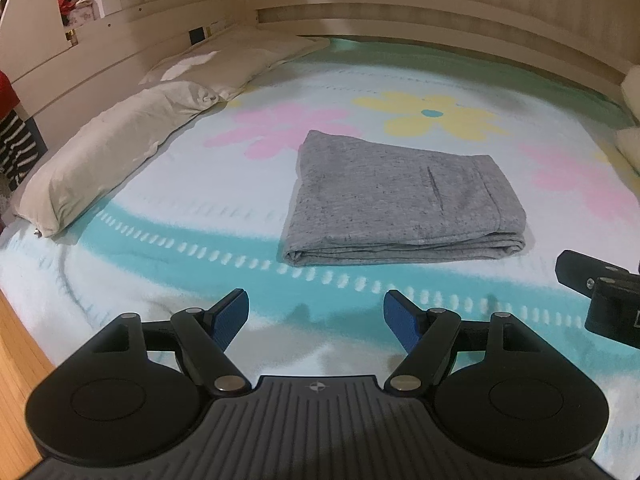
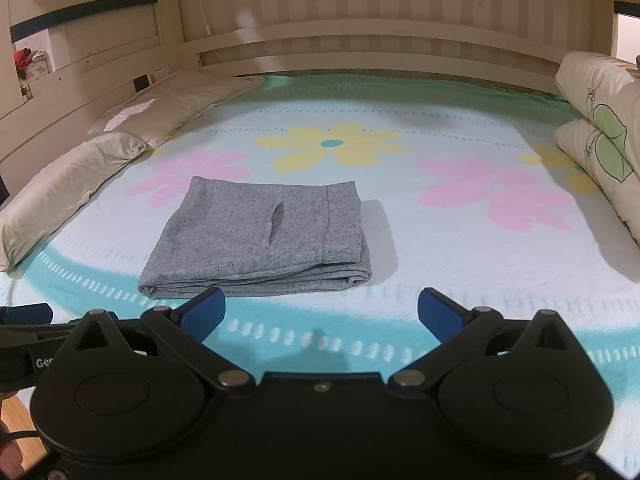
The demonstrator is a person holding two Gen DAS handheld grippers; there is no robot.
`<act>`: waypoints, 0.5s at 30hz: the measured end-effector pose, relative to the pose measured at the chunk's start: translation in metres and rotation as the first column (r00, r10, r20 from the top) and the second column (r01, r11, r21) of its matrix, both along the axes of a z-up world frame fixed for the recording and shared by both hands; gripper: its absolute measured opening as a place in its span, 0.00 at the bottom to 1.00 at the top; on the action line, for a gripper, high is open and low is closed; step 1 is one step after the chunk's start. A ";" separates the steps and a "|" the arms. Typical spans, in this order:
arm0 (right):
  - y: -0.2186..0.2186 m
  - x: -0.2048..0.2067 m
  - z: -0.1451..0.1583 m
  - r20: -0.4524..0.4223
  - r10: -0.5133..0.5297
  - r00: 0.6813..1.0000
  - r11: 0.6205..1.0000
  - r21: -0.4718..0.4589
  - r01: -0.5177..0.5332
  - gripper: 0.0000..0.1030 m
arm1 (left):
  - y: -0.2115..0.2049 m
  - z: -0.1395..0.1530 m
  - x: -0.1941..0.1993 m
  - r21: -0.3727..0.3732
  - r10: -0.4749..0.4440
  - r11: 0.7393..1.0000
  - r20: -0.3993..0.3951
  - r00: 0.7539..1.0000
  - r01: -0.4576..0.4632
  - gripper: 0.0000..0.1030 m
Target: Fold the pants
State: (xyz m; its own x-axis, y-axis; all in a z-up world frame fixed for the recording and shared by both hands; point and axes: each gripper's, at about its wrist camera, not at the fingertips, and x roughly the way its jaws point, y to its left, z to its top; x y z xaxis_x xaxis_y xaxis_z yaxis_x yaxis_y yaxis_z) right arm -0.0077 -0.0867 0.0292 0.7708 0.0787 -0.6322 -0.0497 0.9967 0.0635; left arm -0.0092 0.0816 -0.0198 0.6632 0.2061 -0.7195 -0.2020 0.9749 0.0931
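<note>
Pants (image 1: pixel 400 196) lie ahead of both my tools on the bed (image 1: pixel 160 220), already stacked into a compact grey rectangle with several layers showing along the edge nearest me, so I judge the folding close to done or done. My left gripper (image 1: pixel 316 320) hangs low over the blanket with its blue pads spread wide and nothing between them; the bundle sits forward and slightly to its right, apart from the fingertips. My right gripper (image 2: pixel 320 314) is likewise spread wide and empty, and from it the bundle sits forward and to the left, its near folded edge just beyond the left pad (image 2: pixel 202 314). The fabric looks like soft heathered knit: light, limp, with no stiffness of its own, likely to sag and slide open if I lift it by one layer. A pocket slit (image 2: pixel 276 218) gapes on the top face, and I would keep the pads away from it. If another fold or a tidy-up is wanted, I would pinch through the whole thickness at the near corners, one gripper on each, so the layers travel together. The plush blanket may drag on the lowest layer.
</note>
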 end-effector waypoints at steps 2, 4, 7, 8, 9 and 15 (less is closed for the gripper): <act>0.000 0.000 0.000 -0.001 -0.001 1.000 1.000 0.000 0.001 1.00 | 0.000 0.000 0.000 -0.002 0.000 1.000 -0.002 1.000 0.000 0.71; 0.000 0.000 0.000 -0.002 -0.001 1.000 1.000 0.000 0.001 1.00 | 0.001 0.000 0.001 -0.003 -0.004 1.000 -0.003 1.000 0.004 0.71; 0.000 0.000 -0.001 -0.003 -0.002 1.000 1.000 0.000 0.002 1.00 | 0.002 0.000 0.001 -0.002 -0.005 1.000 -0.005 1.000 0.005 0.71; 0.000 0.000 -0.001 -0.004 -0.001 1.000 1.000 -0.001 0.001 1.00 | 0.002 -0.001 0.001 -0.004 -0.006 1.000 -0.007 1.000 0.006 0.71; 0.000 0.000 -0.002 -0.005 -0.001 1.000 1.000 -0.002 0.001 1.00 | 0.002 -0.001 0.002 -0.005 -0.007 1.000 -0.008 1.000 0.007 0.71; 0.002 0.000 -0.004 -0.012 -0.002 1.000 1.000 -0.006 0.002 1.00 | 0.002 -0.003 0.002 -0.006 -0.008 1.000 -0.013 1.000 0.008 0.71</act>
State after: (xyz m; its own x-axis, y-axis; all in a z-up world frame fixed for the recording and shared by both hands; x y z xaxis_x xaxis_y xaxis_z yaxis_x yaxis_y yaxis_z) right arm -0.0079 -0.0847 0.0247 0.7635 0.0733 -0.6417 -0.0466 0.9972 0.0584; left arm -0.0076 0.0834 -0.0227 0.6553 0.1963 -0.7294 -0.1928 0.9771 0.0898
